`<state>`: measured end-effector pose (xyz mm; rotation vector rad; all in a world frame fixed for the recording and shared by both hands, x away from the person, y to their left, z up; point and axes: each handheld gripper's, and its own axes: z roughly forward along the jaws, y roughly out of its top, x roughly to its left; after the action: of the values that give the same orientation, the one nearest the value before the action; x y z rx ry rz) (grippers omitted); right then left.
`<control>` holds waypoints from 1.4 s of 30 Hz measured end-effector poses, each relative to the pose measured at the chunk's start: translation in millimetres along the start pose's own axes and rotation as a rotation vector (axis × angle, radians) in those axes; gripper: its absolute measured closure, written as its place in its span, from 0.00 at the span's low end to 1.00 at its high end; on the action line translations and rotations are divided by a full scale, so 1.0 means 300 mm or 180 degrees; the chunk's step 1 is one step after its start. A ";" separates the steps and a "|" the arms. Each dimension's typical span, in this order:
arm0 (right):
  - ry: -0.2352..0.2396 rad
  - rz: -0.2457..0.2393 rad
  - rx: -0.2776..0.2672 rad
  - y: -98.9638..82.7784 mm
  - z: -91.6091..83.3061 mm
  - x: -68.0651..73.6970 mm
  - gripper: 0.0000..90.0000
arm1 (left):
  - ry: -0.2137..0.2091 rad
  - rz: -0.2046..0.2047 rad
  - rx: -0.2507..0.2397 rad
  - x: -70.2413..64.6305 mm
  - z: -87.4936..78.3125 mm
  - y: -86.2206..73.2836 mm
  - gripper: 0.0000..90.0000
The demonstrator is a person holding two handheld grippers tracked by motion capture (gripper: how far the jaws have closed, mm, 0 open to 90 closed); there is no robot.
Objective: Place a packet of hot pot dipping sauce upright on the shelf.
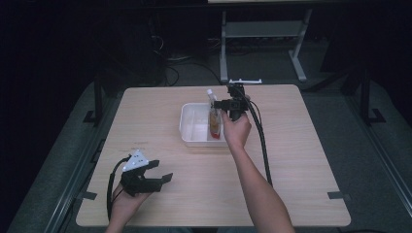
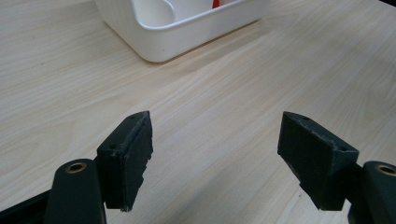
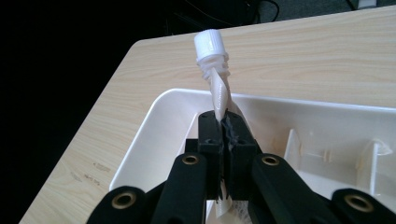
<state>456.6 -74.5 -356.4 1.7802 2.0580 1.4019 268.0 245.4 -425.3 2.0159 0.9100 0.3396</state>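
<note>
White-capped pouch [image 1: 213, 116] stands upright in the tray [image 1: 189, 127] at the worktop's middle, pinched just below its spout by the right gripper [image 1: 219, 105]. The left gripper [image 1: 156, 171], spread and empty, waits well apart, near-left.

My left gripper [image 2: 215, 158] hangs just over the wooden table [image 2: 243, 93] with its two black jaws spread wide and only bare wood between them. Ahead of them, well apart, I see the rounded corner of a white tub [image 2: 163, 39], with a bit of red showing inside it at the top edge.
</note>
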 end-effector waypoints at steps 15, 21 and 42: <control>-0.0045 -0.0049 0.0022 -0.009 -0.021 -0.020 0.95 | 0.0010 -0.0006 0.0003 0.005 0.002 0.000 0.28; -0.0054 -0.0086 0.0031 -0.012 -0.024 -0.018 0.94 | 0.0012 -0.0002 0.0004 0.006 0.002 -0.001 0.28; 0.0031 -0.0184 0.0133 -0.023 -0.050 -0.044 0.88 | 0.0013 -0.0005 0.0017 0.006 0.004 -0.001 0.28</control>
<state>447.0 -93.2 -358.4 1.7177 2.1410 1.3651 269.8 246.0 -426.4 2.0201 0.9159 0.3409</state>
